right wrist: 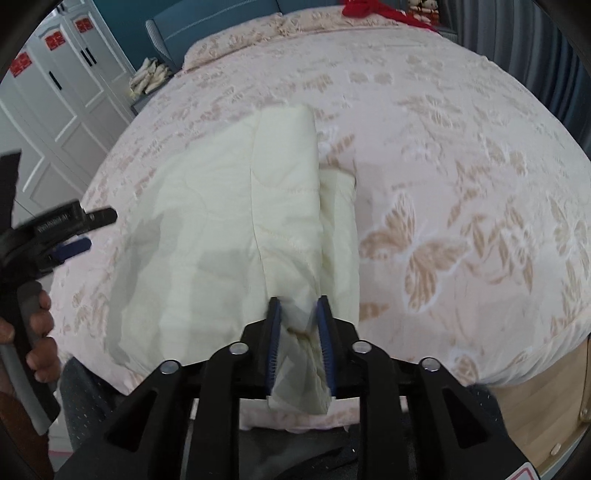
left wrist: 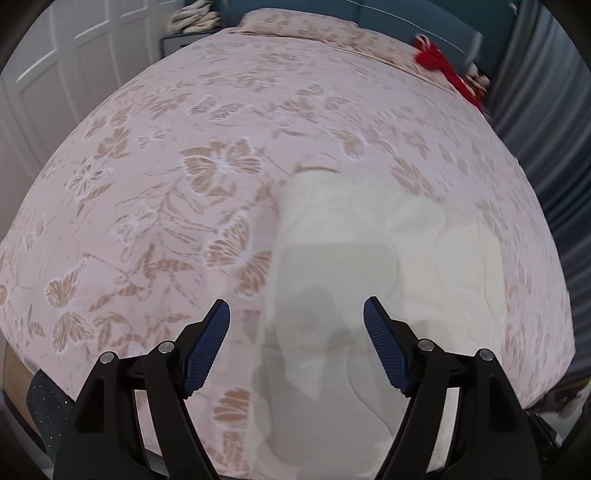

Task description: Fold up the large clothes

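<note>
Nearest the right wrist camera, the right claw (right wrist: 297, 306) is sitting with its blue pads (right wrist: 272, 343) slightly parted around a bunched fold of the cream quilted garment (right wrist: 221, 221); whether the pads are pressing it cannot be told. The garment is lying folded on the bed (right wrist: 461, 155), stretching toward 12 o'clock. At 9 o'clock, a hand (right wrist: 38, 332) is holding the left claw (right wrist: 94, 229). In the left wrist view, the left claw (left wrist: 297, 314) is hanging spread wide and empty above the garment (left wrist: 369, 240). Farther off, at 1 o'clock, a red cloth (left wrist: 443, 70) is lying near the pillow (left wrist: 295, 22).
</note>
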Available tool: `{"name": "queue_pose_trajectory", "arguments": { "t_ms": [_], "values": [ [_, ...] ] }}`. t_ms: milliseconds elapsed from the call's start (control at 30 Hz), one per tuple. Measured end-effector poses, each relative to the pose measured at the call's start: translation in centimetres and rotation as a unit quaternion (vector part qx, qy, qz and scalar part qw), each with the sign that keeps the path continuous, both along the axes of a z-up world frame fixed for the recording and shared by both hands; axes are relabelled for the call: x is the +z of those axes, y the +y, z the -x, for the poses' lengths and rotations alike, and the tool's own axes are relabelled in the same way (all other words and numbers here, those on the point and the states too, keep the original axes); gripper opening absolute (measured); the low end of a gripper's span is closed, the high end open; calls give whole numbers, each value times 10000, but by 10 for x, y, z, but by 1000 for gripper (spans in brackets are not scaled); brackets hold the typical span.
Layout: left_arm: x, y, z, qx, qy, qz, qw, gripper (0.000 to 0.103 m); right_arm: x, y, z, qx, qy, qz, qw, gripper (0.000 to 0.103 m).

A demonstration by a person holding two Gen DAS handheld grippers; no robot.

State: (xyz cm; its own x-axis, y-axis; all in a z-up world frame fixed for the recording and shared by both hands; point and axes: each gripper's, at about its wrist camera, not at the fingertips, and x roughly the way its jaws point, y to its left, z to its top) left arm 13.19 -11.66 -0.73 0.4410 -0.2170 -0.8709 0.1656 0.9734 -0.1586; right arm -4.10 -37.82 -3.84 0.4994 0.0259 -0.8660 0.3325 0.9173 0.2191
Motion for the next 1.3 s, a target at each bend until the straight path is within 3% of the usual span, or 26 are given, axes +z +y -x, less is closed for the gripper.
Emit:
{"name": "queue_pose_trajectory", "arguments": {
  "t_ms": [33,100,233,400,433,467,500,733,867,1000,1133,1167,1200,1233,1267,1300],
  "values": [
    [1,3,-5,37,21,43,10000,73,5,-4,-4,-55,-75,-52,9999,30],
    [1,8,-15,108,96,174,9997,73,14,-12,-11,-164,-286,-253,9991,49],
    [-9,16,-29,208,370,474,9980,73,27,-27,-42,-417,-597,-586,9956,51],
    [-26,14,-36,256,688,655,9951,73,9,-28,-80,-556,-350,-914,9936,51],
    [-27,14,-36,242,706,655,9951,73,2,-25,-88,-512,-217,-843,9949,48],
    [-29,11,-37,219,725,645,9950,73,-4,-23,-94,-472,-103,-790,9957,30],
    [-29,9,-37,192,728,645,9951,73,-9,-21,-98,-400,-90,-855,9955,2],
    [-3,-6,-30,-95,387,715,9966,73,38,-39,-65,-579,-942,-780,9908,1],
    [-5,-14,-30,-170,402,697,9966,73,26,-38,-63,-519,-737,-700,9935,0],
    [-23,-17,-32,-174,613,534,9965,73,10,-45,-56,-780,-509,-153,9955,0],
    [-33,-16,-29,-145,694,531,9961,73,3,-63,-42,-858,-580,-879,9907,0],
    [-32,-16,-29,-128,672,540,9962,73,6,-64,-41,-843,-630,-944,9900,14],
    [-31,-17,-29,-121,657,543,9963,73,11,-64,-43,-825,-656,-1008,9893,39],
    [-31,-18,-30,-123,651,549,9963,73,14,-64,-45,-806,-721,-1063,9884,54],
    [-30,-19,-31,-129,648,550,9963,73,16,-64,-46,-803,-805,-1107,9873,64],
    [-29,-20,-32,-137,643,534,9964,73,17,-63,-48,-819,-829,-1103,9870,63]
  ]
}}
